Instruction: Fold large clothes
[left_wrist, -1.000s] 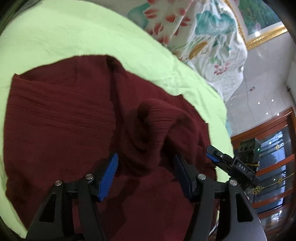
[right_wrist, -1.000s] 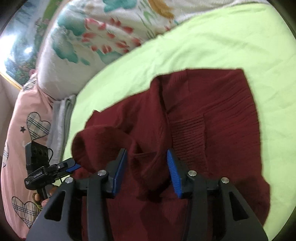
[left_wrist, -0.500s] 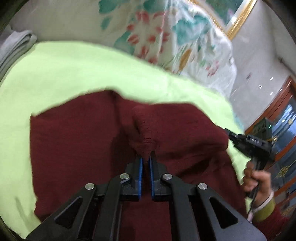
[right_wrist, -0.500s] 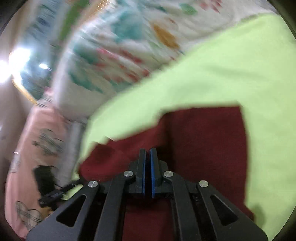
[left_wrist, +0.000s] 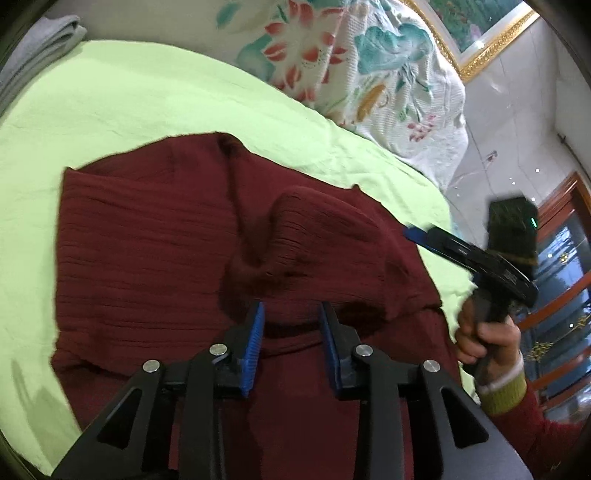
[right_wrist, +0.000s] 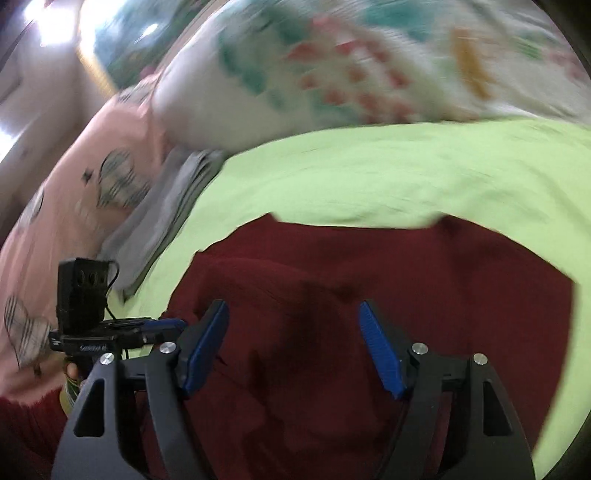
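A dark red knit sweater (left_wrist: 147, 251) lies folded on a lime green bedsheet (left_wrist: 147, 103); a sleeve fold bulges at its middle (left_wrist: 314, 229). My left gripper (left_wrist: 291, 343) is open just above the sweater's near part, empty. My right gripper (right_wrist: 295, 347) is open wide over the sweater (right_wrist: 424, 280), empty. The right gripper also shows in the left wrist view (left_wrist: 480, 254), held at the sweater's right edge. The left gripper shows at the left of the right wrist view (right_wrist: 110, 332).
A floral quilt (left_wrist: 369, 66) is piled at the head of the bed. A folded grey garment (left_wrist: 37, 55) lies at the sheet's far left corner. A pink heart-print pillow (right_wrist: 74, 206) sits beside it. The right wrist view is motion-blurred.
Both grippers closed on the sweater half a second ago and have now opened and released it. The right gripper has swung toward the sweater's far edge.
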